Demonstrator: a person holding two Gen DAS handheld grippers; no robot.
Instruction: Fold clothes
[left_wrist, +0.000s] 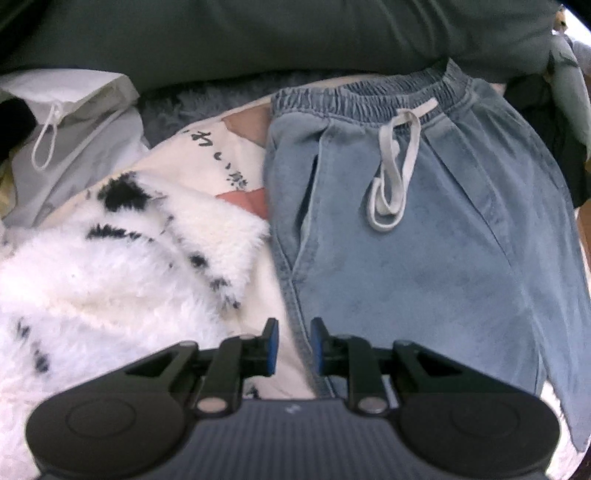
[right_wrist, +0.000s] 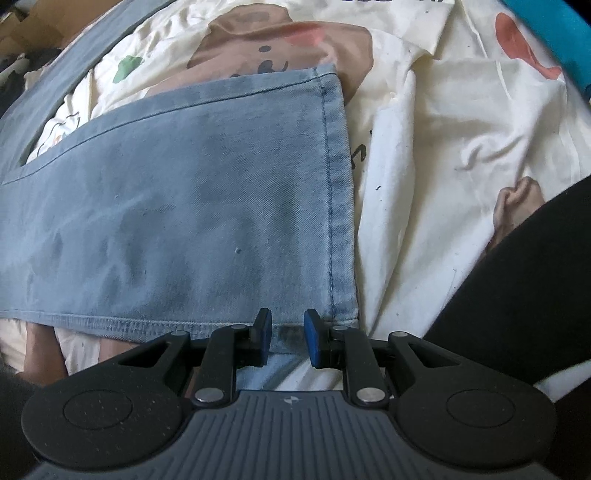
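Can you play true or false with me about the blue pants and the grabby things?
1. The blue pants have a white drawstring at the waistband. True.
2. The left gripper is squeezing the fluffy white blanket. False: it is open, at the side edge of the pants, holding nothing.
3. The right gripper is open at the corner of a pant leg near the hem. True.
4. The pants lie on a plain green sheet. False: the bedsheet is cream with cartoon pictures.
5. The pants are already folded into a small square. False: they lie spread out.
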